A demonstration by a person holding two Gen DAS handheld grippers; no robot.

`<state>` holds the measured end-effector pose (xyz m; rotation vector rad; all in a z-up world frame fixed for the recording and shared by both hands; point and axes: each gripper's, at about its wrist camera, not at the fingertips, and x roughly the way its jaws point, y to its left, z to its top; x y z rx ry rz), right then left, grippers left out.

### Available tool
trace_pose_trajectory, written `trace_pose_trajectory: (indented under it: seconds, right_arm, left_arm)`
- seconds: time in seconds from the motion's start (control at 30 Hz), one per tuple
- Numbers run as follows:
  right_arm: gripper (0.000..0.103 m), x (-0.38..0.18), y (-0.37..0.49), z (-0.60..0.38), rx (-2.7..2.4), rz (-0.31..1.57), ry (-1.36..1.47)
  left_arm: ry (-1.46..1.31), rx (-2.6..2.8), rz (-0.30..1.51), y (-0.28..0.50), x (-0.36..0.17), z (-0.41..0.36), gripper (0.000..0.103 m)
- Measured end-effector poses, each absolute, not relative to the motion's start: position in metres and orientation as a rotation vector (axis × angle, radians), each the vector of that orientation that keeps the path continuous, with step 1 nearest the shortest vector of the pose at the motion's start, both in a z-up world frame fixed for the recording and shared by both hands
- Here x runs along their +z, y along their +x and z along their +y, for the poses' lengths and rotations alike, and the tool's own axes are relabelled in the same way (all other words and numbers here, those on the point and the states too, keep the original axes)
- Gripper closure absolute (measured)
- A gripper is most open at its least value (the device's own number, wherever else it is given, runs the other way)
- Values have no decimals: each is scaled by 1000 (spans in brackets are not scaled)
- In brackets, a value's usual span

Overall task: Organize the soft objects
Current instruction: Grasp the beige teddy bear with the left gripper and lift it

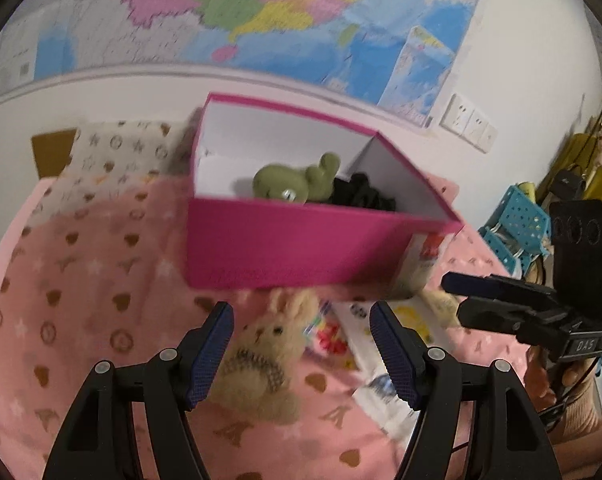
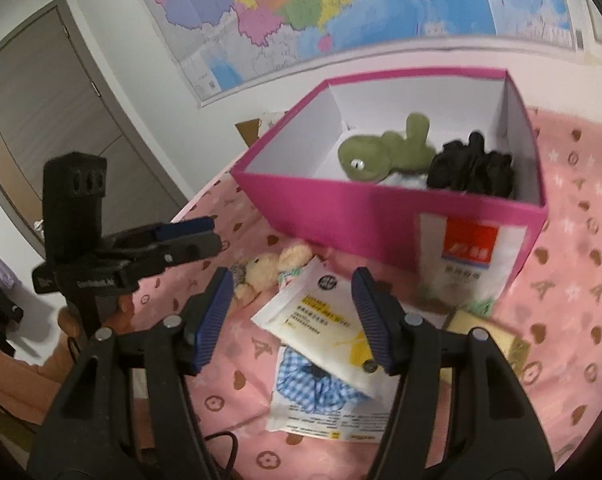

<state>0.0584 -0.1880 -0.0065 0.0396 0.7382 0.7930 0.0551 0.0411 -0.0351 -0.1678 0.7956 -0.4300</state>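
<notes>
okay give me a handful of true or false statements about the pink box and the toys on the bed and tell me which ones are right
1. A green plush toy lies inside the pink box. True.
2. The beige bunny plush is inside the box. False: it lies on the pink bedspread in front of the box.
3. The left gripper holds the bunny. False: its fingers stand open with nothing clamped.
4. A black soft item sits beside the green plush in the box. True.
5. The right gripper is shut on a white packet. False: it is open above the packet.
</notes>
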Motion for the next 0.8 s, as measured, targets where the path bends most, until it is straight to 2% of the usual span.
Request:
trace_pose_trajectory:
  seconds: [0.43, 0.8]
  right_arm:
    - [40, -24, 80, -149, 796, 800, -23]
    - [44, -54, 128, -99, 784, 930, -96]
  left_arm:
    - [-204, -375, 879, 45, -66, 62, 31]
    - [-249, -411, 945, 49, -85, 61, 31]
